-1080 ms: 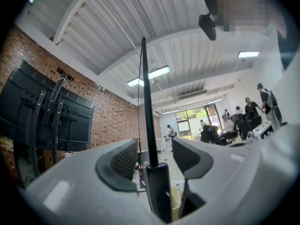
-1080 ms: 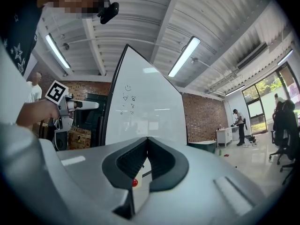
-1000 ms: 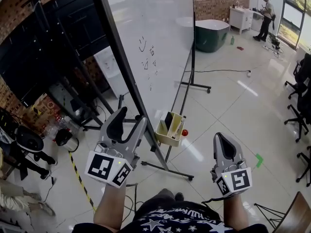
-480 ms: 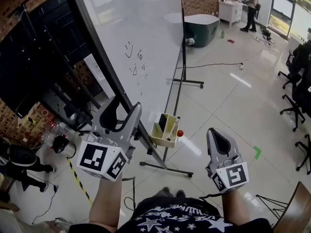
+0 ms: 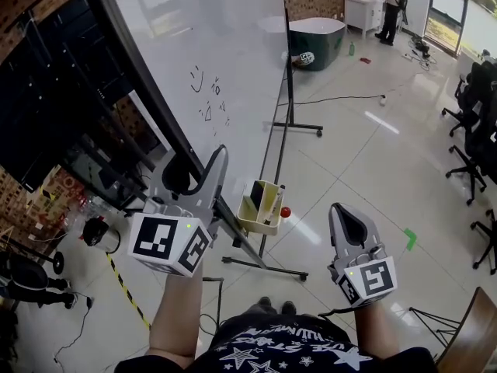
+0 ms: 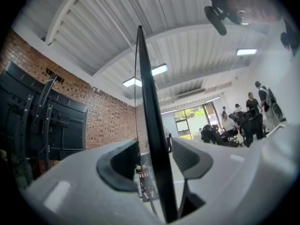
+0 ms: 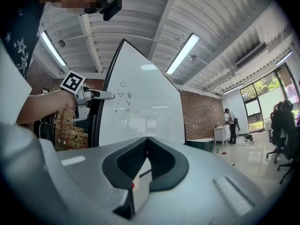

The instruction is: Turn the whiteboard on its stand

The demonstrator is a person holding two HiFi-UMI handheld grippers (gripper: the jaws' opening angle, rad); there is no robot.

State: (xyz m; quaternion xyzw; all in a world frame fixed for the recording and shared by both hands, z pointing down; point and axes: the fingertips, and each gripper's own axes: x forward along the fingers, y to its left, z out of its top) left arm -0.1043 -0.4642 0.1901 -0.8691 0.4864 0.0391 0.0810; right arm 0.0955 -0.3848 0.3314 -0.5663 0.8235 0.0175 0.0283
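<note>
The whiteboard (image 5: 225, 45) stands tilted on its wheeled stand (image 5: 264, 266), with small doodles on its white face. Its black frame edge (image 5: 132, 76) runs down to my left gripper (image 5: 198, 165). In the left gripper view that edge (image 6: 145, 88) passes between the left gripper's (image 6: 157, 156) dark pads with a gap on each side, and the jaws are closing. My right gripper (image 5: 347, 217) hangs lower right, away from the board, shut with nothing in it. The right gripper view shows its tips (image 7: 147, 142) meeting, the board (image 7: 145, 107) beyond.
A yellow tray (image 5: 260, 208) with an eraser and a red ball hangs on the stand. Black screens on stands (image 5: 46, 92) crowd the left. Office chairs (image 5: 474, 130) line the right, a green tub (image 5: 314, 41) and a person (image 5: 388, 6) stand far back. A cable (image 5: 342, 98) crosses the floor.
My left gripper has risen and come up to the board's black edge, which now sits between its jaws. The right gripper has barely moved.
</note>
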